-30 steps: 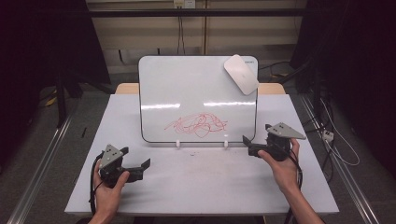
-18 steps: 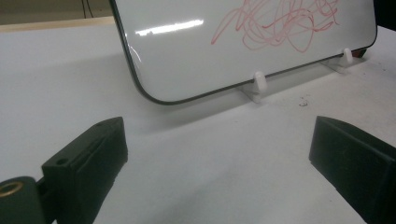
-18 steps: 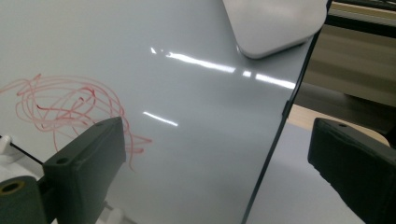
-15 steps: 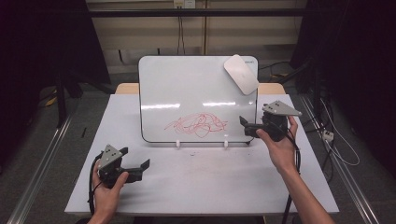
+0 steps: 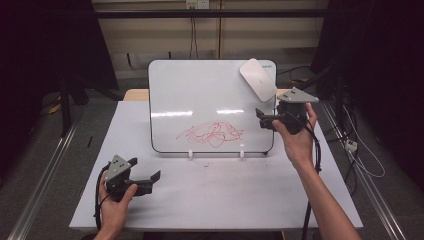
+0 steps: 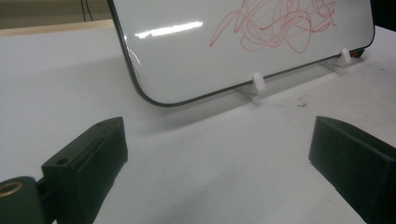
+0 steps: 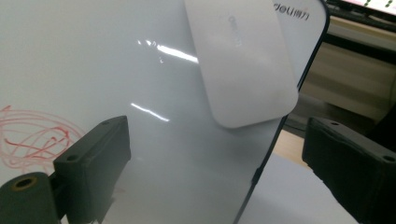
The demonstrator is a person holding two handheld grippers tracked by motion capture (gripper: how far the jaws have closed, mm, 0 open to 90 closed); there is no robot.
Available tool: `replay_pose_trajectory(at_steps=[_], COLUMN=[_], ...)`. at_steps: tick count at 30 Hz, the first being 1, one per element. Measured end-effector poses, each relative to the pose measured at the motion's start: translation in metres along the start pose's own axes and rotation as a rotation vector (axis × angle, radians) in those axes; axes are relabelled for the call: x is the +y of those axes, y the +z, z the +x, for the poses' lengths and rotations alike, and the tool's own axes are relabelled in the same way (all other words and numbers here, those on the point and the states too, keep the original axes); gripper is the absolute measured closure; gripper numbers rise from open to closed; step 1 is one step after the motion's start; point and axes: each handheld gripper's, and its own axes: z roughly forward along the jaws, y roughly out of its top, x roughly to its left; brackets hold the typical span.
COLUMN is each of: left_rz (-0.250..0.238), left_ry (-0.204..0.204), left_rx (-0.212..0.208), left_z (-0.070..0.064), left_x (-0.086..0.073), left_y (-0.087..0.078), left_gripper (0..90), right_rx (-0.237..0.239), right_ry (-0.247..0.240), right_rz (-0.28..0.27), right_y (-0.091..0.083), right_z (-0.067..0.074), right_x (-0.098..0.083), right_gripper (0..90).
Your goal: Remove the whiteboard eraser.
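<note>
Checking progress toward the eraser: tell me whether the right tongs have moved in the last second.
Yes. The right tongs rose up the whiteboard's right edge toward the eraser.

I have lifted my right gripper [image 5: 264, 118] off the table [image 5: 220, 195] and carried it up along the right edge of the whiteboard [image 5: 200, 100]. It now hangs just below the white eraser [image 5: 258, 80] stuck at the whiteboard's top right corner, its fingers [image 7: 93, 163] seemingly parted as before.
</note>
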Motion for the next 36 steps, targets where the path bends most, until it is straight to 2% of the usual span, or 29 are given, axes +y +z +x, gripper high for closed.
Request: replay_pose_trajectory(at_steps=[2,5,8,10,13,18,20,27,36], left_rz=[0.002,-0.002,0.001,-0.003,-0.003,0.003,0.001,0.004,0.008], left_ry=[0.003,-0.001,0.004,-0.003,-0.003,0.009,0.002,0.003,0.001], left_rx=[0.001,-0.003,-0.003,-0.004,-0.004,-0.006,-0.008,-0.011,-0.016], left_z=[0.000,0.000,0.000,-0.001,0.000,0.001,0.001,0.001,0.001], left_x=[0.000,0.000,0.000,0.000,0.000,0.000,0.000,0.000,-0.001], left_y=[0.000,0.001,0.001,0.002,0.002,0.001,0.001,0.001,0.001], left_gripper=[4.4,4.3,4.4,4.4,4.4,4.8,4.8,4.8,4.8], right_rx=[-0.008,-0.002,-0.037,-0.024,-0.029,-0.058,-0.063,-0.093,-0.089], right_ry=[-0.007,-0.050,-0.089,-0.086,-0.113,-0.145,-0.152,-0.194,-0.205], right_rz=[-0.005,-0.015,-0.019,-0.013,-0.001,0.000,0.001,0.017,0.061], right_y=[0.002,0.006,0.010,0.015,0.022,0.031,0.034,0.046,0.062], right_z=[-0.001,-0.003,-0.001,-0.002,-0.001,-0.002,-0.003,-0.007,-0.006], right_x=[0.006,0.013,0.021,0.025,0.031,0.041,0.045,0.049,0.050], right_gripper=[9.5,8.4,9.0,7.1,8.7,11.9,12.6,16.1,18.7])
